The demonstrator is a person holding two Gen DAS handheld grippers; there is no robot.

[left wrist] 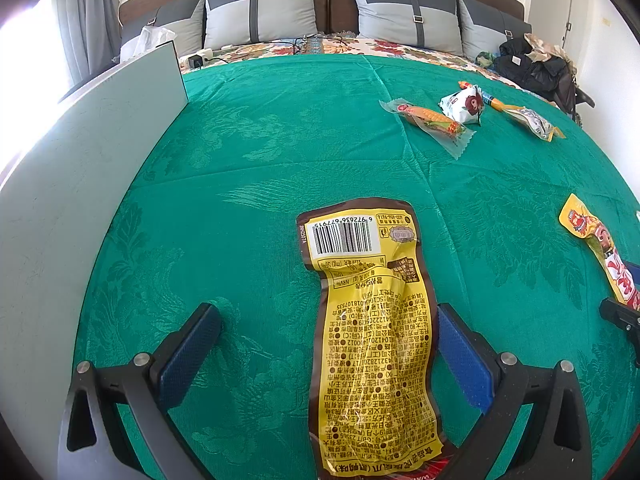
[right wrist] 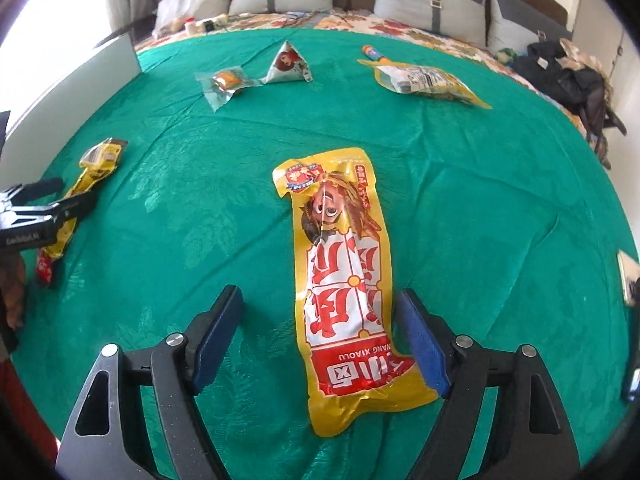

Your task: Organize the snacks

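A yellow snack packet (left wrist: 372, 344) lies barcode side up on the green cloth (left wrist: 240, 160), between the fingers of my left gripper (left wrist: 328, 314), which is open; its right edge sits close beside the right pad (left wrist: 464, 356). In the right wrist view a yellow and red packet with a cartoon face (right wrist: 344, 280) lies lengthwise between the wide-apart fingers of my open right gripper (right wrist: 320, 298), nearer the right pad (right wrist: 420, 344). That view also shows the left gripper (right wrist: 68, 194) over its yellow packet (right wrist: 96, 160) at the left.
Farther back lie a corn-shaped snack in clear wrap (left wrist: 428, 120), a white triangular packet (left wrist: 464, 104), a small tube (left wrist: 486, 98) and a yellow-edged packet (left wrist: 532, 122). A white panel (left wrist: 80, 160) stands along the left edge. Pillows and dark clothes lie beyond the cloth.
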